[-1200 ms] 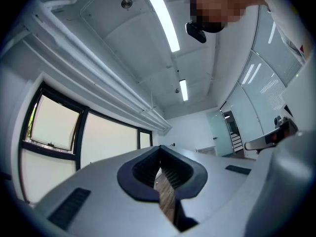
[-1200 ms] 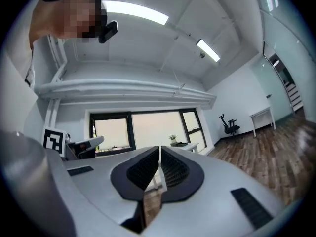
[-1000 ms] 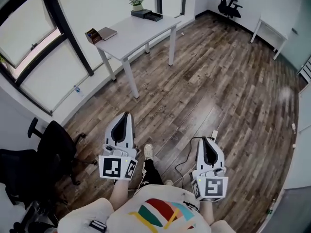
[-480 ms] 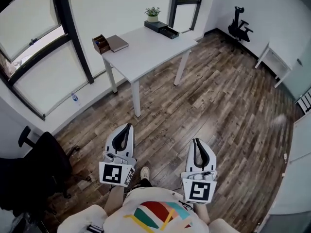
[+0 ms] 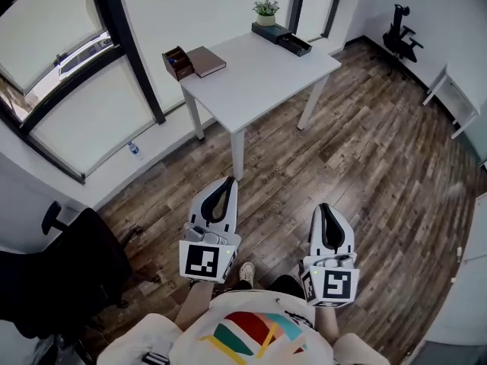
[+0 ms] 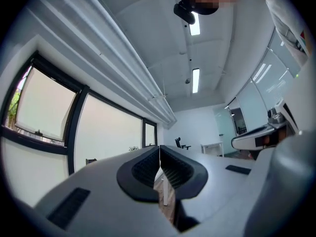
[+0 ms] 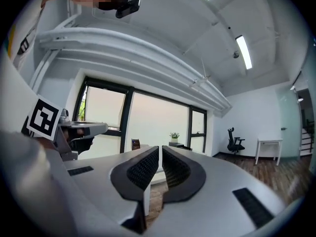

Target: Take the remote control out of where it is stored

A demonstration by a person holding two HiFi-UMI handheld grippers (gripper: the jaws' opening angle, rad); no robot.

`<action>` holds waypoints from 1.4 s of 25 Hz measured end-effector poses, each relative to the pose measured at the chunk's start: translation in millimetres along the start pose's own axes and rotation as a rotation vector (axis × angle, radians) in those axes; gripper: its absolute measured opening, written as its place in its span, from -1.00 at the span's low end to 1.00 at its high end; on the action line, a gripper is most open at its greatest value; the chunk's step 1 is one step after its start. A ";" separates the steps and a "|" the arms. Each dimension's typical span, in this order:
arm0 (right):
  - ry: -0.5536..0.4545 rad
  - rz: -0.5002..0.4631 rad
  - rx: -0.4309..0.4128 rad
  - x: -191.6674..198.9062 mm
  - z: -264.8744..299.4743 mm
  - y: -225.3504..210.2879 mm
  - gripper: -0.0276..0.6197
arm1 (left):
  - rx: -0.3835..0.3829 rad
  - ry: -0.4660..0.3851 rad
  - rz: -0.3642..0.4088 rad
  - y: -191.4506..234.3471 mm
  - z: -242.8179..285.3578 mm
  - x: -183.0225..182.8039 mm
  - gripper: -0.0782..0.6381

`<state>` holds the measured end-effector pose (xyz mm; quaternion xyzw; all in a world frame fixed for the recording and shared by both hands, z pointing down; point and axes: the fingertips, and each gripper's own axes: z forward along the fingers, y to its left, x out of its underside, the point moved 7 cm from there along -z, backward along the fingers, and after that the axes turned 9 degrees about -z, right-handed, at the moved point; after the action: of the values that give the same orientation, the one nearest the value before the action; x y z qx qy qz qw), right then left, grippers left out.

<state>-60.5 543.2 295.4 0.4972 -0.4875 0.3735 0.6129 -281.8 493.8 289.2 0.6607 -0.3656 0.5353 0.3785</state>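
No remote control shows in any view. On the white table stand a brown open box, a brown book, a black tray and a small potted plant. My left gripper and right gripper hang side by side over the wooden floor, well short of the table. Both are shut with nothing between the jaws. In the left gripper view the left gripper points level across the room. The right gripper points toward the window and the plant.
A black office chair stands at the lower left by the tall windows. A water bottle lies on the floor by the wall. A second black chair and a white desk are at the far right.
The table has come nearer and shifted right in the head view. Both grippers stay shut and low in front of the person's body.
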 end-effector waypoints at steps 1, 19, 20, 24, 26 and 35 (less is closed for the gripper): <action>0.021 0.005 -0.001 3.9 5.8 -0.9 -0.91 | -0.002 -0.004 -0.009 3.1 4.3 1.4 -0.76; -0.130 0.315 -0.208 23.5 171.6 -103.0 -0.20 | 0.003 0.011 0.001 4.2 182.9 24.5 -0.41; -0.152 0.323 -0.209 22.3 183.5 -118.0 -0.18 | 0.004 0.003 0.008 -1.8 200.9 22.9 -0.41; -0.175 0.271 -0.180 27.2 206.3 -175.3 -0.18 | 0.066 -0.049 -0.011 -41.5 264.7 22.8 -0.41; -0.196 0.264 -0.207 29.9 213.9 -198.8 -0.18 | 0.112 -0.080 0.005 -65.2 291.8 23.1 -0.41; -0.224 0.207 -0.218 44.2 247.1 -261.4 -0.31 | 0.076 -0.024 0.060 -93.6 357.9 37.2 -0.76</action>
<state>140.8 242.2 281.6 0.4134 -0.6388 0.3220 0.5633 -38.7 213.6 265.5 0.6698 -0.3691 0.5520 0.3323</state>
